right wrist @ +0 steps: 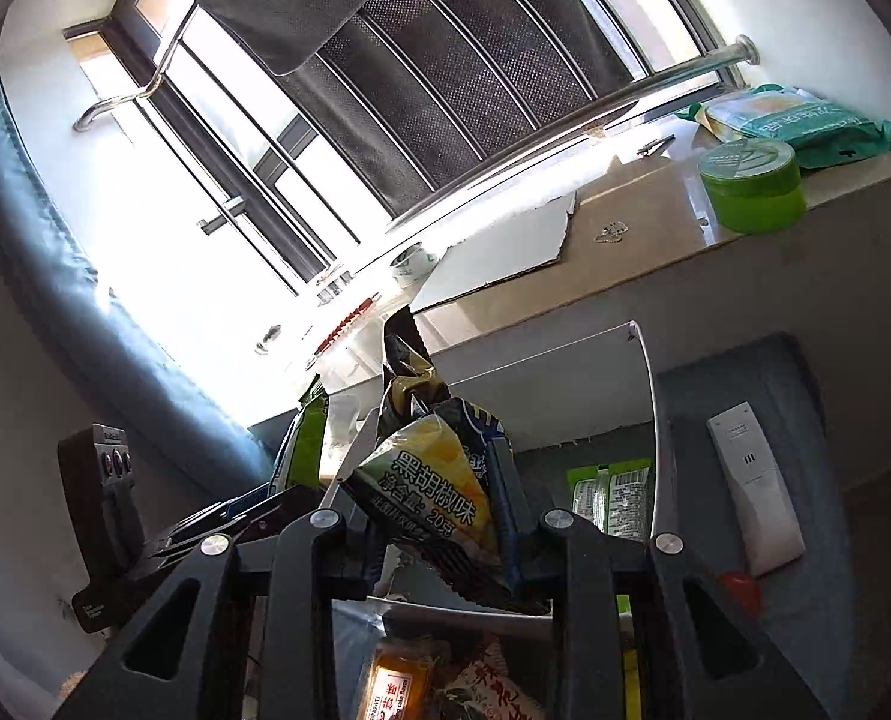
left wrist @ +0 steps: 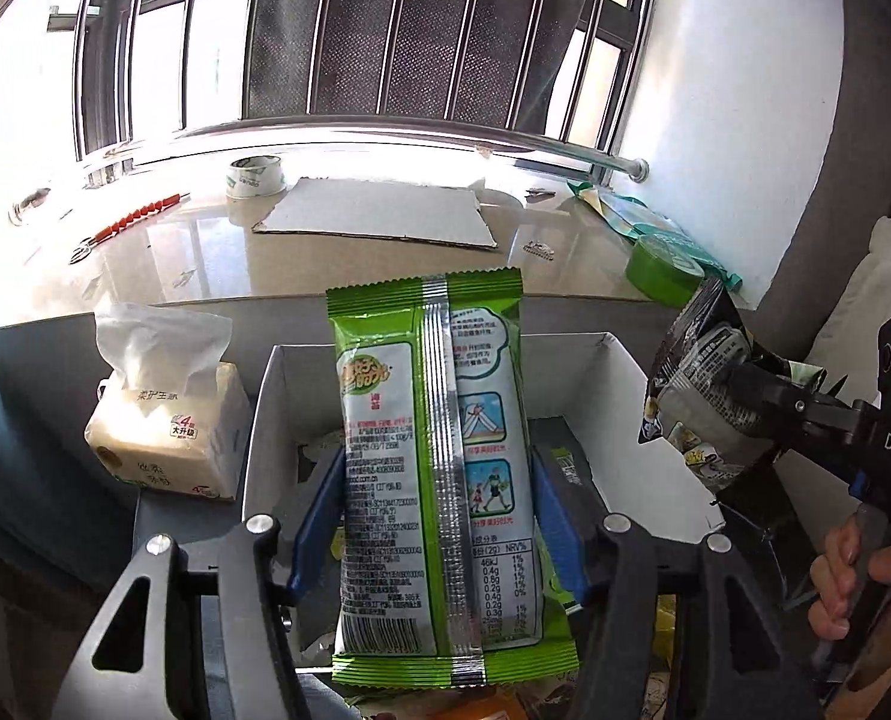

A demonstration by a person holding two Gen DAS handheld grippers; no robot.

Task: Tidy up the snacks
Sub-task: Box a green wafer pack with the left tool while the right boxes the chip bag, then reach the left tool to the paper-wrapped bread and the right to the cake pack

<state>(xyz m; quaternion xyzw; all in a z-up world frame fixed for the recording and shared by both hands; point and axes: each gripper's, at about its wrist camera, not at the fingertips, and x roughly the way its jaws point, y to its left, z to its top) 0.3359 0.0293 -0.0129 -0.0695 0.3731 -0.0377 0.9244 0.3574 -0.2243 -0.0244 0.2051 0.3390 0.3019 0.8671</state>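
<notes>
Sunlit barred window at the back, stone sill (left wrist: 385, 276) below it carrying a cardboard sheet (left wrist: 373, 210), a tape roll (left wrist: 253, 177) and a green tub (left wrist: 661, 270). Down in front, a white box (left wrist: 625, 396), open-topped, on a grey surface, with a tissue pack (left wrist: 163, 420) just to its left.

Left gripper (left wrist: 439, 480) clamped on a green snack packet (left wrist: 433, 360), pads pressing its two long edges. Long axis running straight out along the fingers, back side with the silver seam facing the lens. Hanging right over the white box, so probably just a lower-and-release from there.

Right gripper (right wrist: 439, 516) squeezed onto a dark pepper-flavour chip bag (right wrist: 427, 480), tilted, held off beside the box's right wall and a bit above it. Nearer to the box's middle: the left one, by the look of it. Right one likely needing a shift leftward first.

Already inside the box: another green packet (right wrist: 610, 498) lying flat near the right wall. Rest of the box floor mostly blocked by the held packet and the grippers. More snacks at the bottom edge of both views, cut off and too dark to name. Can't tell the fill level of the box.
</notes>
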